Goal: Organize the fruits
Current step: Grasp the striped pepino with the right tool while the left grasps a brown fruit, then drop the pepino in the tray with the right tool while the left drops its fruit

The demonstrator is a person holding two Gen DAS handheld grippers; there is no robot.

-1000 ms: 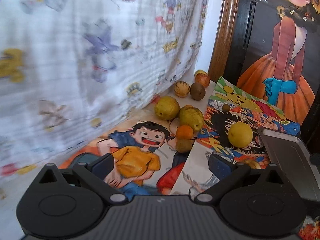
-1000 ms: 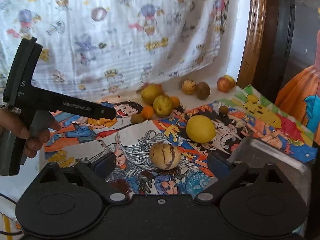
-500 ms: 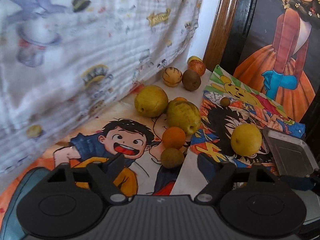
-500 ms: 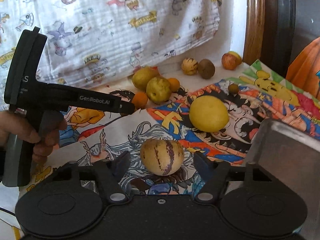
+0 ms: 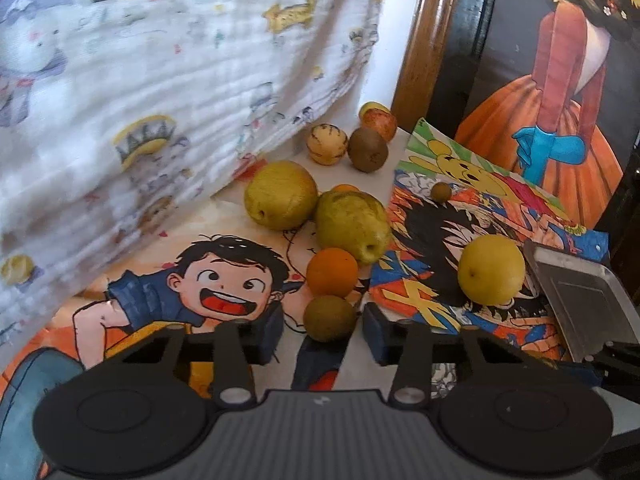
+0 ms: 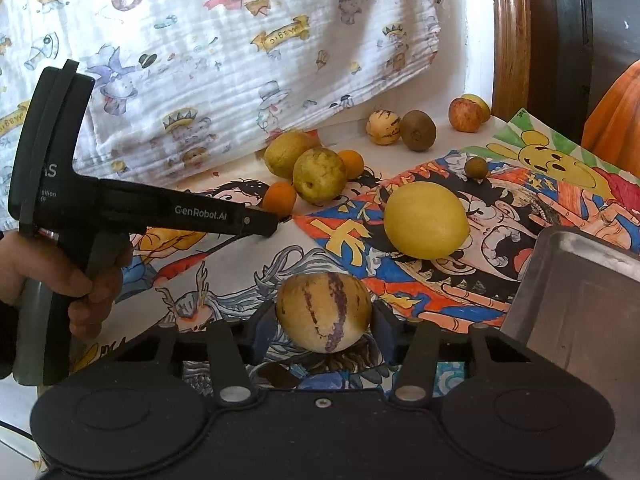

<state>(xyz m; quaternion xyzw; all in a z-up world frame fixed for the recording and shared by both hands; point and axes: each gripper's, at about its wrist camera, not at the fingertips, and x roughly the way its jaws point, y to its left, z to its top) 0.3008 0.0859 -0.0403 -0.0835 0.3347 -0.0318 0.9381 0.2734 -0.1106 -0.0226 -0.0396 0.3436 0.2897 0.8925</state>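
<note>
A striped melon [image 6: 322, 311] is framed by the closing right gripper [image 6: 320, 330], pads beside it. A small brown fruit [image 5: 329, 317] is bracketed by the closing left gripper [image 5: 323, 334], an orange [image 5: 332, 272] touching at 12 o'clock. One metal tray [image 6: 580, 280] is seen at 3 o'clock.

1. Left gripper [image 5: 323, 330] angles down toward the tabletop, jaws closing, pads on either side of a small brown fruit [image 5: 329, 317] with a slight gap showing.
2. Right gripper [image 6: 322, 330] tilts down too, jaws closing, pads against a striped melon [image 6: 323, 311].
3. A hand [image 6: 66, 276] clasps the left gripper's handle.
</note>
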